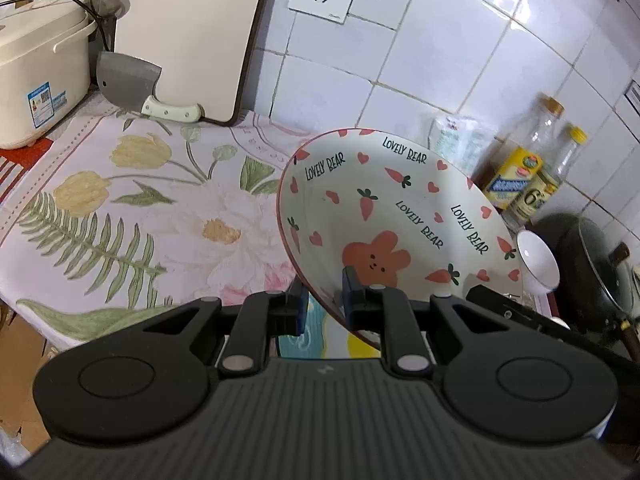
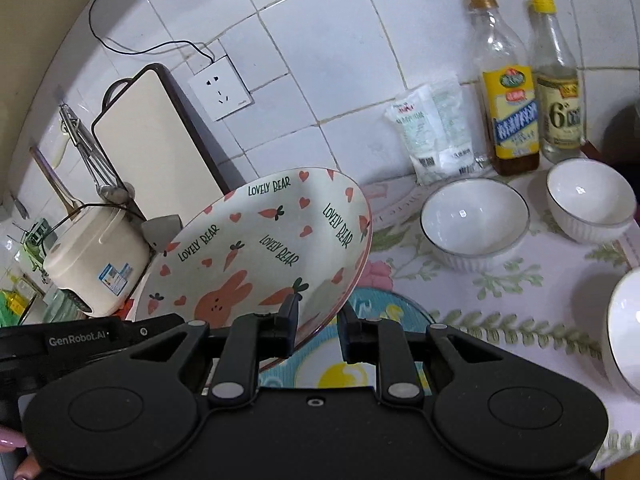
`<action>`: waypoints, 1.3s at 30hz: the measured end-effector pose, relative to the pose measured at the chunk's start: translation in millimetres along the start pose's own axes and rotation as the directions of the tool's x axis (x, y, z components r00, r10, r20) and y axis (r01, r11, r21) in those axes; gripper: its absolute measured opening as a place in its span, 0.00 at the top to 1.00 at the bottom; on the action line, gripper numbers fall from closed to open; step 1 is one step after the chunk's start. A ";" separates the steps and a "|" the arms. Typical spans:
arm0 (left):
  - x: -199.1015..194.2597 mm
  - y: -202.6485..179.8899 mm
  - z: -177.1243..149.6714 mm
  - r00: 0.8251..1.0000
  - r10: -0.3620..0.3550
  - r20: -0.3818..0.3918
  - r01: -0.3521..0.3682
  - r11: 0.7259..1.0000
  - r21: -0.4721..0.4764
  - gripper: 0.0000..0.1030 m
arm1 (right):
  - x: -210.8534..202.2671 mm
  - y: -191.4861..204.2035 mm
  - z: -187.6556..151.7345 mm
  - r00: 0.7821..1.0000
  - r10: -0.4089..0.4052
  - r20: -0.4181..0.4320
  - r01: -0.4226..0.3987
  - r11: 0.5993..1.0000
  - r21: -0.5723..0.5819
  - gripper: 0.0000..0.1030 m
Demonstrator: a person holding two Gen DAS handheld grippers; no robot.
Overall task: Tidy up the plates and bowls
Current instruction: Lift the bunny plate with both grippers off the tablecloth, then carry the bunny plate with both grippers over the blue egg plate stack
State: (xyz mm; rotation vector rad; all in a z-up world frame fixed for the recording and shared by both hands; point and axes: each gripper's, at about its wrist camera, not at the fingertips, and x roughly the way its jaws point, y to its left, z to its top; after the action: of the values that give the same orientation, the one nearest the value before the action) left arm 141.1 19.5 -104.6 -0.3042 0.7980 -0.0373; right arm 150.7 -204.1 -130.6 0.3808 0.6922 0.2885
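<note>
A white plate (image 1: 400, 208) printed with carrots, hearts and "LOVELY BEAR" hangs tilted above the floral cloth, held by both grippers. My left gripper (image 1: 324, 300) is shut on its lower left rim. My right gripper (image 2: 318, 320) is shut on the lower right rim of the same plate (image 2: 260, 248). Under the plate a round blue and yellow plate (image 2: 360, 376) lies on the cloth. Three white bowls (image 2: 474, 220) (image 2: 592, 196) (image 2: 624, 328) stand to the right. One white bowl (image 1: 538, 260) also shows behind the plate in the left wrist view.
Rice cooker (image 1: 36, 60), cleaver (image 1: 128, 84) and cutting board (image 1: 188, 32) stand at the back left. Two bottles (image 2: 508, 92) (image 2: 560, 80) and a white bag (image 2: 436, 132) line the tiled wall. A dark pot with a glass lid (image 1: 588, 272) sits at the far right.
</note>
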 end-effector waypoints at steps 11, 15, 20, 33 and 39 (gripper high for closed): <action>-6.0 3.9 -32.1 0.998 -0.012 -0.067 0.012 1.000 -0.001 0.85 | -20.7 -5.3 -31.6 0.998 -0.031 -0.051 0.031 1.000 0.006 0.75; -4.0 5.6 -40.8 0.996 -0.017 -0.090 0.017 1.000 -0.004 0.85 | -22.4 -7.3 -38.1 0.997 -0.042 -0.069 0.043 0.999 0.011 0.75; -1.1 7.2 -46.9 0.994 -0.021 -0.108 0.021 1.000 -0.006 0.85 | -23.5 -9.3 -44.6 0.995 -0.051 -0.086 0.053 0.999 0.013 0.74; 22.3 12.2 -62.4 0.984 -0.027 -0.176 0.024 1.000 -0.017 0.85 | -10.9 -23.3 -59.1 0.986 -0.078 -0.145 0.084 0.996 0.033 0.74; 35.0 15.0 -66.9 0.976 -0.018 -0.218 0.013 1.000 -0.026 0.85 | -2.1 -28.6 -65.9 0.978 -0.092 -0.186 0.105 0.993 0.061 0.74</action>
State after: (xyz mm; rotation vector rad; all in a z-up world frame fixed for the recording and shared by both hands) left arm 116.9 11.6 -177.3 -0.3335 1.0153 -0.0763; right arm 109.1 -214.4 -188.3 0.3889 0.9011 0.2064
